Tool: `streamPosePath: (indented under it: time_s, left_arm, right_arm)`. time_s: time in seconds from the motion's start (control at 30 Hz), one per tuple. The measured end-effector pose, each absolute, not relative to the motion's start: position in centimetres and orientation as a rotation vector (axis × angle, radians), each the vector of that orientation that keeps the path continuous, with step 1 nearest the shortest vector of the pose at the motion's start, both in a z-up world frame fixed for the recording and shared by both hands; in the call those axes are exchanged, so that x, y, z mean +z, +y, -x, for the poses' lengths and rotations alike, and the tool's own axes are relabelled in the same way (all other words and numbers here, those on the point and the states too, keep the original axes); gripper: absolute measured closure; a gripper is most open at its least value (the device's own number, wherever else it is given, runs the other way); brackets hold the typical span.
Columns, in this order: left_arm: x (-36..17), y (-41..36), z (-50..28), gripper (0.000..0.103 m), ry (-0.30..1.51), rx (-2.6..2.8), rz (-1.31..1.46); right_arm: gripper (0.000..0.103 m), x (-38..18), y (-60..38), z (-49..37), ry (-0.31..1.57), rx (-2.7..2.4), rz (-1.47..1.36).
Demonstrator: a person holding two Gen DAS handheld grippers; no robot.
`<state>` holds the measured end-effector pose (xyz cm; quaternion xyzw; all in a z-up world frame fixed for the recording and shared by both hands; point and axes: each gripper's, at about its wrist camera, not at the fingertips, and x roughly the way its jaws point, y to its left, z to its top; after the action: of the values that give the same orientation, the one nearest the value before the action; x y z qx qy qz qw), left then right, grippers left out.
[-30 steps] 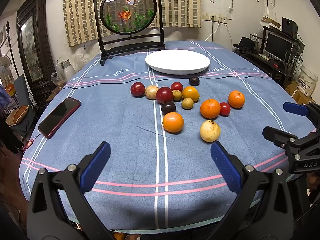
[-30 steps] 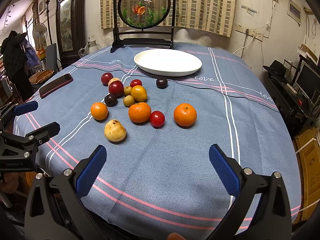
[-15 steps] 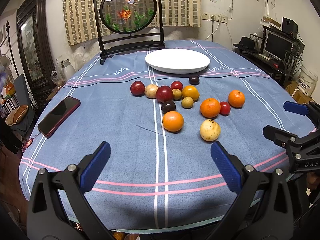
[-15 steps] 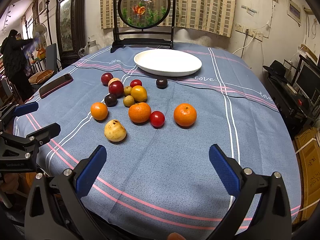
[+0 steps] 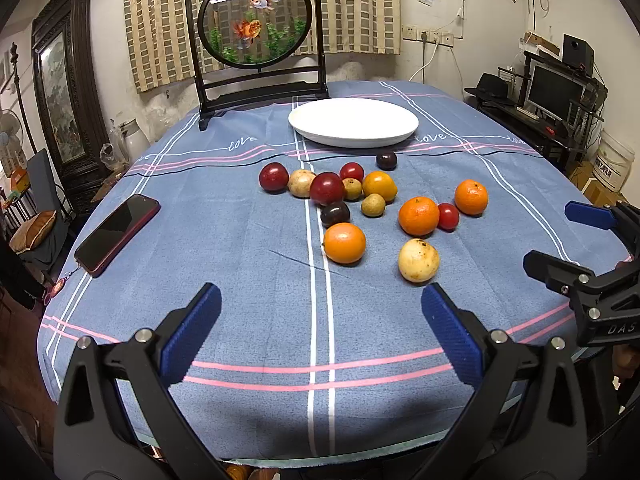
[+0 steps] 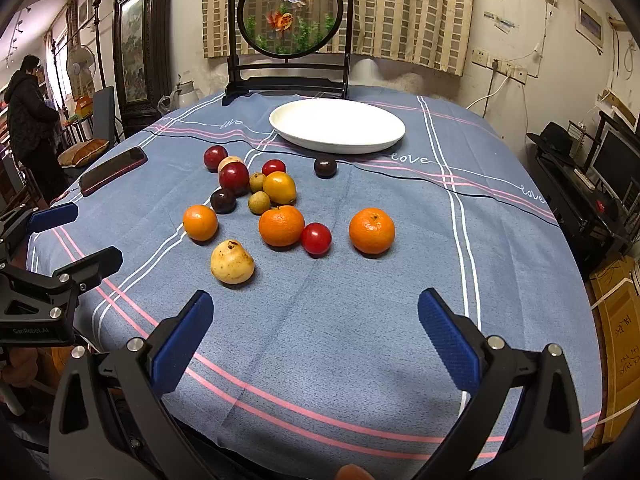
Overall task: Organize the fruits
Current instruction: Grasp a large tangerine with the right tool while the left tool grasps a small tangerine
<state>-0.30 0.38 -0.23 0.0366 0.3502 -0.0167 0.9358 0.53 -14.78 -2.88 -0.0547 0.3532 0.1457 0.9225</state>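
A: Report the left gripper [image 5: 320, 320].

B: Jaws spread wide, nothing between the blue pads [image 5: 192, 332]. It hangs over the near edge of the blue tablecloth [image 5: 240, 240]. Ahead of it and far to its left lies a phone [image 5: 118, 232], flat on the cloth.

A: Fruit positions, from the left tool?

B: All loose on the cloth, ahead of the fingers. Leftmost is a red plum [image 5: 273, 177], touching a pale round fruit [image 5: 301, 183]. Next comes a larger red plum [image 5: 327, 188], with a dark plum [image 5: 335, 213] just nearer and an orange [image 5: 344, 243] nearer still. Right of those: a small red fruit [image 5: 351, 171], two small tan fruits [image 5: 373, 205], a yellow-orange fruit [image 5: 379, 186]. The yellowish pear-like fruit [image 5: 418, 260] sits closest to the right finger. Beyond it, a mandarin [image 5: 418, 216] touches a cherry tomato [image 5: 448, 216], with a second mandarin [image 5: 471, 197] just beside.

A: And the plate?

B: The white plate [image 5: 353, 122] is farthest ahead, holding nothing, with one dark plum [image 5: 386, 160] apart just before its rim.

A: Right gripper [image 6: 316, 328]?

B: Likewise fully spread, gripping nothing, low over the near cloth. The pear-like fruit lies just ahead of its left finger.
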Motion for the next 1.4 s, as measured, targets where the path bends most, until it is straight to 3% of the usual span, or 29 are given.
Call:
streamPosePath:
  time_s: [0.3,0.53,0.77,0.9,0.97,1.03,1.23,1.4]
  left_arm:
    - [-0.3,0.3,0.3,0.002,0.713,-0.046,-0.078]
    - [-1.1,0.6,0.0,0.002,0.711,-0.043,-0.077]
    - [-2.8,1.6,-0.9,0.002,0.744,-0.077,-0.054]
    - [-3.8,2.2,-1.8,0.002,0.750,-0.107,-0.041]
    - [-4.2,2.4,-2.3,0.002,0.752,-0.121,-0.035]
    - [-4.3,2.6,-3.0,0.002,0.753,-0.140,-0.024]
    - [-4.5,3.0,-5.3,0.004,0.770,-0.176,-0.008]
    - [-4.9,3.1,-7.6,0.018,0.810,-0.217,0.019]
  right_arm:
    - [0.001,-3.0,-14.8,-0.6,0.722,0.304,0.114]
    - [0.001,-3.2,-14.8,0.3,0.575,0.353,0.114]
    - [0.001,-5.5,-15.6,-3.1,0.769,0.401,0.029]
    - [0.001,-5.8,-16.7,-4.9,0.778,0.342,0.048]
    - [0.004,-5.7,-17.3,-6.3,0.789,0.320,0.068]
    - [0.016,-5.5,-17.7,-7.7,0.800,0.303,0.091]
    - [0.034,-7.5,-18.0,-12.7,0.906,0.296,0.147]
    - [0.037,-8.3,-17.3,-14.3,0.945,0.350,0.136]
